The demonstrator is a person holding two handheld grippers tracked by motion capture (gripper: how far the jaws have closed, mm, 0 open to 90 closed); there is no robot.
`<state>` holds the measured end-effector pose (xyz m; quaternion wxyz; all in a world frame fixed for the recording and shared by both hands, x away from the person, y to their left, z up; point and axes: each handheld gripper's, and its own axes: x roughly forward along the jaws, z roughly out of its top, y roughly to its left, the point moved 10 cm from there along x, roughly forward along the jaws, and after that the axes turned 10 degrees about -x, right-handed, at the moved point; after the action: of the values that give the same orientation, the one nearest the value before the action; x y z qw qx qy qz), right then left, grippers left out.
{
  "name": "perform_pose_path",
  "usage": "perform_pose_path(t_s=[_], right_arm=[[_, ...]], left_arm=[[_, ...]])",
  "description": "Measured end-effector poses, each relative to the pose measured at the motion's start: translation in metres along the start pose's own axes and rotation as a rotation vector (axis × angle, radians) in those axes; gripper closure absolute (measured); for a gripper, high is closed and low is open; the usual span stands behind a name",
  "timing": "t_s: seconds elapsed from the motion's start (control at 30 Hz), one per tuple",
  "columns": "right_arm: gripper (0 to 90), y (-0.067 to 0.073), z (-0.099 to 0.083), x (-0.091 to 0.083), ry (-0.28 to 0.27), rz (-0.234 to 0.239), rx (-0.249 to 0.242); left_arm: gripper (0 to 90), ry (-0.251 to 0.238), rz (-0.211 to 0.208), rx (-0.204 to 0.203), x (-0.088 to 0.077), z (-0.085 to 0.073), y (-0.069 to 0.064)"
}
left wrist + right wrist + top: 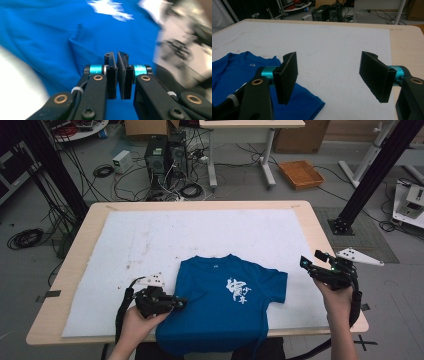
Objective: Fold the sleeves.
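Note:
A blue T-shirt [220,310] with a white print lies face up on the white mat, its hem hanging over the table's front edge. One sleeve [277,285] sticks out to the right. My left gripper [181,303] rests at the shirt's left edge, pointing right across the fabric. In the left gripper view the left gripper [116,55] has its jaws pressed together, with no cloth visible between them and the blue shirt [62,32] wrinkled just beyond. My right gripper [312,263] hovers open past the right sleeve. In its own view the right gripper [329,75] holds nothing, and the shirt [234,67] lies at the left.
The white mat [200,230] covers most of the wooden table [95,215]. Behind the table the floor holds computer towers [165,155], loose cables and a wicker basket [301,173]. A black frame post [370,175] stands at the right.

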<state>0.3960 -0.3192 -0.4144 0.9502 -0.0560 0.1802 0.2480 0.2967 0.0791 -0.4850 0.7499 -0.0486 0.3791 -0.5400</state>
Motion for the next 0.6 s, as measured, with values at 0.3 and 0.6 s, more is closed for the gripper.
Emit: perform_pose_path(t_s=[0.3, 0.6], right_arm=[[31.0, 0.0, 0.0, 0.0, 0.001, -0.002, 0.002], [31.0, 0.005, -0.002, 0.004, 0.014, 0.003, 0.0]], left_arm=[[57.6, -0.015, 0.006, 0.046, -0.006, 0.005, 0.007], [55.1, -0.143, 0.332, -0.187, 0.006, 0.046, 0.085]])
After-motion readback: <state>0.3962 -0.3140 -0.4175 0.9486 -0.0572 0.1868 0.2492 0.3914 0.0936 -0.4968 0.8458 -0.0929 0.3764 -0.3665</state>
